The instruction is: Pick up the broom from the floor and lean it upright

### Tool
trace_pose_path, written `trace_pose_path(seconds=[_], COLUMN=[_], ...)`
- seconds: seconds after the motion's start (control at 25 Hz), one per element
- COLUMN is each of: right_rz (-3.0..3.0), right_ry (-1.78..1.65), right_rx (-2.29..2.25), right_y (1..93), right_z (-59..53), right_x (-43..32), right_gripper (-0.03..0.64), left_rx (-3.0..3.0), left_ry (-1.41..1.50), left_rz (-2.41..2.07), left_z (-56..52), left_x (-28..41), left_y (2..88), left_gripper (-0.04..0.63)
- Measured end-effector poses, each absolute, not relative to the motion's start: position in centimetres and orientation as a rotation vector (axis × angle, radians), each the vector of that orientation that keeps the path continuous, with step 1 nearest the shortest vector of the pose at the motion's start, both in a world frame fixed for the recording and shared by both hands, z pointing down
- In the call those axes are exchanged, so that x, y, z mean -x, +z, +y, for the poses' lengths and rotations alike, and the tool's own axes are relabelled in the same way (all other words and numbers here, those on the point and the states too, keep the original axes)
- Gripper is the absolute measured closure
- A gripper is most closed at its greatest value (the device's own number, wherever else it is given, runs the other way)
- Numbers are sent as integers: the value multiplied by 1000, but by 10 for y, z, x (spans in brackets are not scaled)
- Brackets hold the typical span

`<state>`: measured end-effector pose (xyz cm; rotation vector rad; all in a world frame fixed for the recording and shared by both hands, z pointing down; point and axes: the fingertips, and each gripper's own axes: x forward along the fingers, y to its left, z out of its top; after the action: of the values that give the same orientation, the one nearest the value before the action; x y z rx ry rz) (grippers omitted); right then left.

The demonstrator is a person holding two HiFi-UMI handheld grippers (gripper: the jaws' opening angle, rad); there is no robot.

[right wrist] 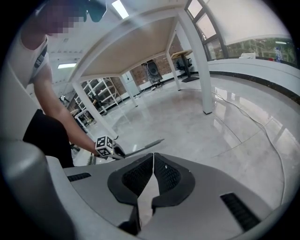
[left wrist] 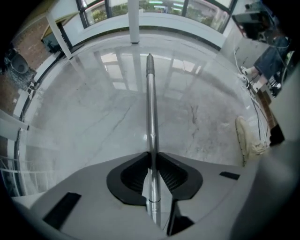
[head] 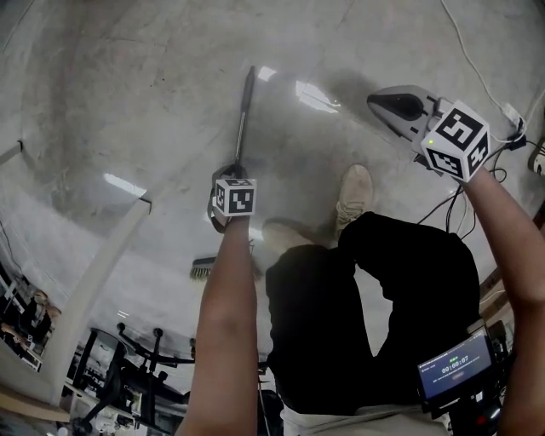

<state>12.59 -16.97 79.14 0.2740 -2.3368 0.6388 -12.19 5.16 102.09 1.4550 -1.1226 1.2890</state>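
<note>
Now the left gripper (left wrist: 151,157) pinches the broom handle (left wrist: 150,108); the right gripper (right wrist: 153,159) is closed, empty. Slick metal may pivot or slip once lifted.

Pretty bright and even overall. Daylight pours in through the windows (left wrist: 154,5) in the left gripper view, and ceiling lights (right wrist: 121,8) do the work in the right gripper view. The floor (head: 128,94) is super glossy, so the head view picks up white glare patches, and window reflections smear across it in the left gripper view. The broom handle (left wrist: 151,108) has a bright streak down it. There's a soft shadow beside the right gripper (head: 379,102). Both gripper views are heavy fisheye, with black corners, bent lines and soft focus up close.
</note>
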Motion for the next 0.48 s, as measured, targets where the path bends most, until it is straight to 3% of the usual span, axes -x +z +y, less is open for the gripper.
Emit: trace_pose_path(seconds=[0.48], right_rz=[-2362], right_ry=[713], right_rx=[-62], right_y=[652], right_z=[-83], right_x=[-64], right_gripper=[598], left_rx=[-1570], left_ry=[1091], left_rz=[-1387], left_z=[109], left_x=[140], left_y=[806], left_gripper=[518])
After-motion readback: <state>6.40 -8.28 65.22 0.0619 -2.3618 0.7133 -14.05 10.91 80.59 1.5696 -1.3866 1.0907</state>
